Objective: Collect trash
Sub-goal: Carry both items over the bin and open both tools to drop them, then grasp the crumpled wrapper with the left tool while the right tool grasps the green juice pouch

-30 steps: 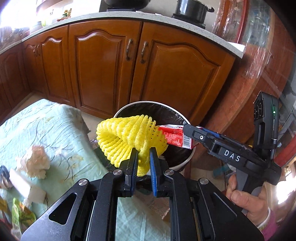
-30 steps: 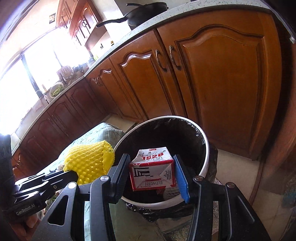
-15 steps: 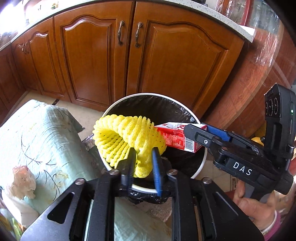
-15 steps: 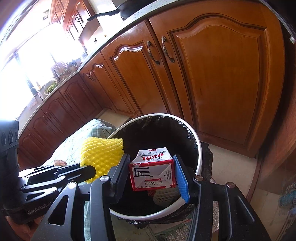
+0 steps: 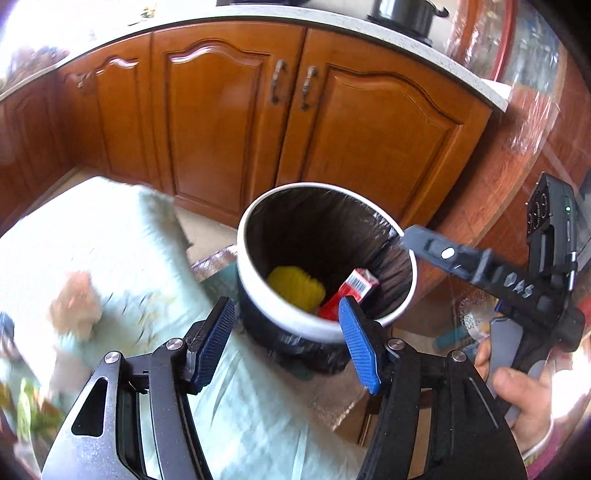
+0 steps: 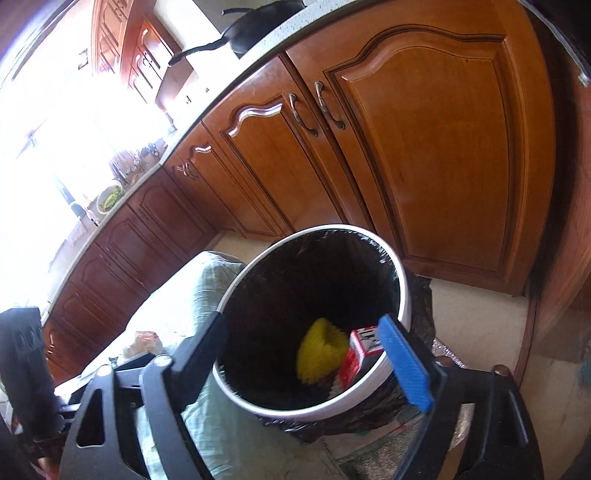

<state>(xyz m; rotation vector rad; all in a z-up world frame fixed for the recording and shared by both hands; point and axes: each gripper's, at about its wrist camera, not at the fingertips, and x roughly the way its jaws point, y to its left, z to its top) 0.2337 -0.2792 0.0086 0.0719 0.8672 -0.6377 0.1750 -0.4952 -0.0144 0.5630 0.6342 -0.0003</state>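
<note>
A white bin lined with a black bag stands on the floor by the table's edge; it also shows in the right wrist view. A yellow foam net and a red and white carton lie inside it. My left gripper is open and empty just above the bin's near rim. My right gripper is open and empty above the bin; it shows at the right in the left wrist view.
A pale green cloth covers the table at the left, with a crumpled tissue and other scraps on it. Wooden cabinet doors stand behind the bin. A pot sits on the counter.
Both grippers have opened. The yellow net has dropped from the left one and the carton from the right one into the bin.
</note>
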